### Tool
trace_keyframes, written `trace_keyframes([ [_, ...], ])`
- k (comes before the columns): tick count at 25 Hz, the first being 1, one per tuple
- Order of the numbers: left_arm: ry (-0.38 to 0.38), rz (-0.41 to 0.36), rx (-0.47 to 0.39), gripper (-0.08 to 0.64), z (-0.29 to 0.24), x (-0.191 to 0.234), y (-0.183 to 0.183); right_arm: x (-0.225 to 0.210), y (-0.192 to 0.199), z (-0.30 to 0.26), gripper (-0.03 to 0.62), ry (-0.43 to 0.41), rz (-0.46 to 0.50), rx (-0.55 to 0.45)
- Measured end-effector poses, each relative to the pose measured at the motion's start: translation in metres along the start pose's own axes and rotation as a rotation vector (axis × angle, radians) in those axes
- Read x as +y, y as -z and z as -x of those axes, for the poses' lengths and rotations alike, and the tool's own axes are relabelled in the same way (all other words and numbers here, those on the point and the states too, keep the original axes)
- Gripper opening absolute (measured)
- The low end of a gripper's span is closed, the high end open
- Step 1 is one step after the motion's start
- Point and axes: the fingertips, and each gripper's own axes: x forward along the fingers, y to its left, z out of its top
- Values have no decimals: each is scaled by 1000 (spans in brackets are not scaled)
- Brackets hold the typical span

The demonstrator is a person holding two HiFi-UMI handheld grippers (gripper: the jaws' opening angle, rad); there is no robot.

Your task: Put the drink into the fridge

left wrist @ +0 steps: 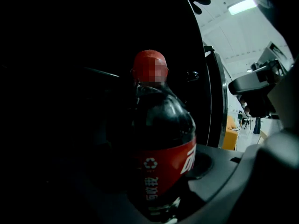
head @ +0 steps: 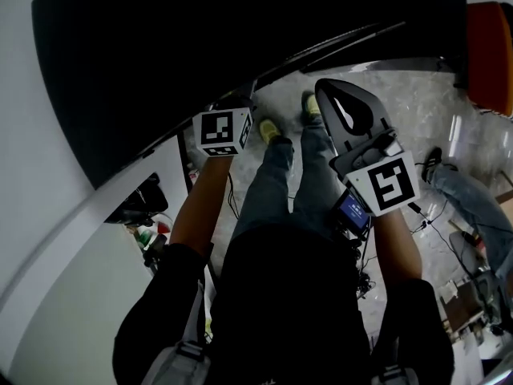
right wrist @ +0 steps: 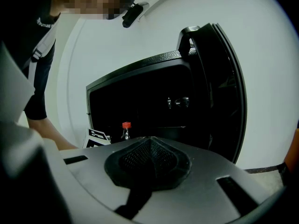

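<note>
The drink is a dark cola bottle [left wrist: 161,148] with a red cap [left wrist: 149,65] and a red label. It stands upright between the jaws of my left gripper [left wrist: 156,192], which is shut on it inside the black fridge [right wrist: 140,94]. In the right gripper view the bottle [right wrist: 126,130] shows at the fridge's opening beside the left marker cube [right wrist: 98,136]. The head view gives only that cube [head: 224,131]; the jaws are lost in the dark. My right gripper [right wrist: 149,140] hangs back in front of the fridge [head: 200,38], shut and holding nothing.
The fridge door [right wrist: 219,87] stands open to the right. Below me are the person's legs and shoes [head: 272,131] on a marble floor [head: 417,111] with cables. An orange chair [head: 490,54] and a second person's jeans leg [head: 473,199] are at the right.
</note>
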Motion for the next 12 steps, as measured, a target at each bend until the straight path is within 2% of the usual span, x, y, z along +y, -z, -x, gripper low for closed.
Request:
trace_keyframes([
  [4, 19, -19, -32, 308, -6, -7, -5, 2, 1, -4, 12, -11, -3, -6],
  [8, 43, -52, -6, 308, -8, -18, 12, 0, 12, -2, 12, -9, -21, 7],
  [12, 22, -57, 14, 308, -20, -9, 26, -1, 19, 0, 12, -1, -35, 14],
])
